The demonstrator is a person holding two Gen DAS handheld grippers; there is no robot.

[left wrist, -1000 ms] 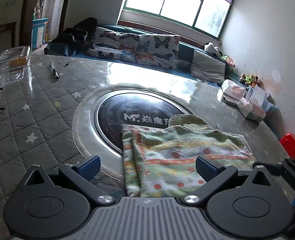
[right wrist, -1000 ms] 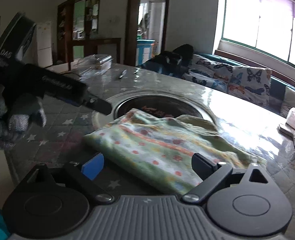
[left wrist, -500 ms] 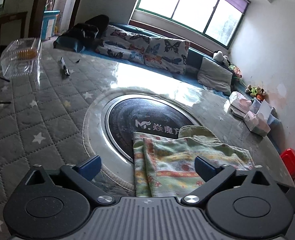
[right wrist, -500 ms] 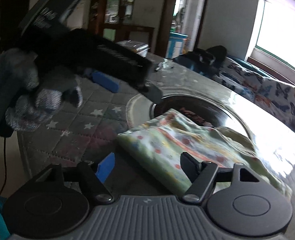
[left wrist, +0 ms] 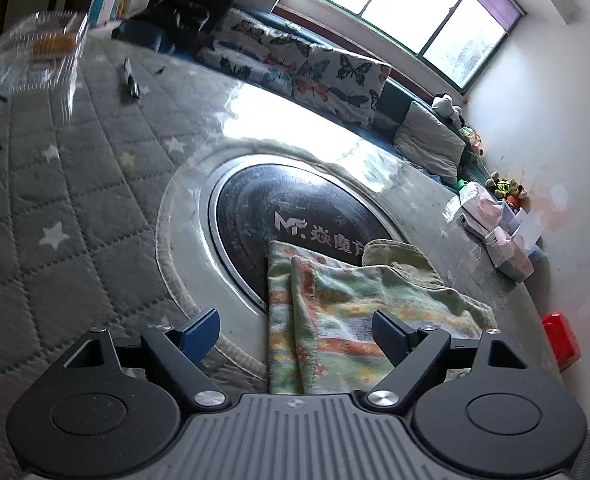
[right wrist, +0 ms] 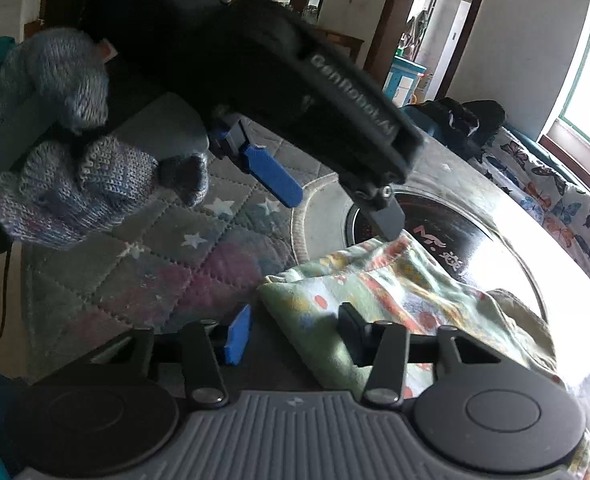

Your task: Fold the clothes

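A folded light-green garment (left wrist: 359, 312) with orange stripes and red dots lies over the near edge of the round black hotplate (left wrist: 291, 220). It also shows in the right wrist view (right wrist: 395, 292). My left gripper (left wrist: 295, 334) is open above the garment's near left edge, holding nothing. In the right wrist view the left gripper (right wrist: 335, 200) hangs over the garment's far corner, held by a gloved hand (right wrist: 75, 176). My right gripper (right wrist: 291, 336) is open, partly narrowed, its jaws either side of the garment's near corner.
The table is covered by a grey quilted star-pattern mat (left wrist: 55, 200). A clear plastic box (left wrist: 39, 52) and a pen (left wrist: 131, 76) lie at the far left. Tissue boxes (left wrist: 495, 224) and a red object (left wrist: 559, 340) sit at the right edge. A sofa with butterfly cushions (left wrist: 315, 64) stands behind.
Both grippers have moved left along the garment toward its near-left corner. The right gripper's jaws have narrowed. The left gripper now fills the upper right wrist view.
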